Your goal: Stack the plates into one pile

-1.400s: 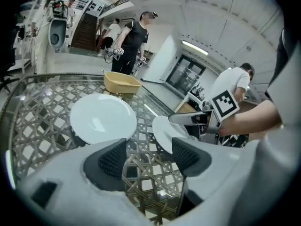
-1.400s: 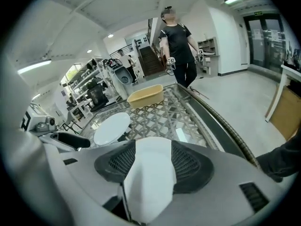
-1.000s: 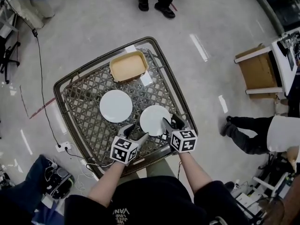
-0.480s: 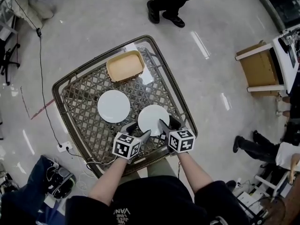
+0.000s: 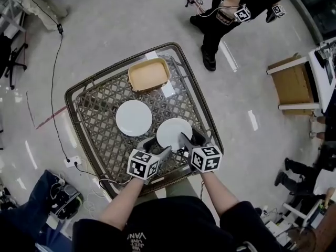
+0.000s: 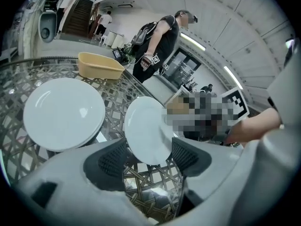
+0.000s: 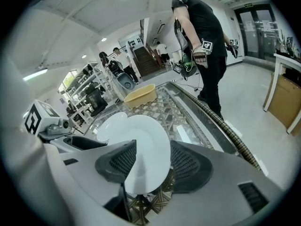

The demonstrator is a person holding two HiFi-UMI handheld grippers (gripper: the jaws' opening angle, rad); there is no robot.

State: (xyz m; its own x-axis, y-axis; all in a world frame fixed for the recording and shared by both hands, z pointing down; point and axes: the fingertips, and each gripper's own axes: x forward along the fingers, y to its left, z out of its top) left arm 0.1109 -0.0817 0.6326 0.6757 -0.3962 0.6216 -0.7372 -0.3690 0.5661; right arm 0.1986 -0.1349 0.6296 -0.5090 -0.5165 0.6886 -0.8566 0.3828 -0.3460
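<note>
Two white plates lie side by side on the lattice table. The near plate [image 5: 173, 130] [image 6: 143, 126] [image 7: 146, 140] sits by the front edge; the far plate [image 5: 134, 117] [image 6: 63, 112] [image 7: 109, 126] lies to its left. My right gripper [image 5: 191, 137] [image 7: 148, 166] stands wide at the near plate's right rim, one jaw over the plate, the other outside it. Its jaws have just been closing with that rim between them, and no pad presses on it. My left gripper [image 5: 156, 146] [image 6: 143, 157] is open at the same plate's near-left edge.
A shallow yellow tray [image 5: 149, 74] [image 6: 99, 67] stands at the table's far side. The table's raised wicker rim [image 5: 197, 96] runs all round. A person [image 5: 231, 9] stands just beyond the far right corner. A wooden crate [image 5: 289, 80] stands at the right.
Both grippers stay at the near plate; the right one has shifted only slightly. The person beyond the table has walked to the right.
</note>
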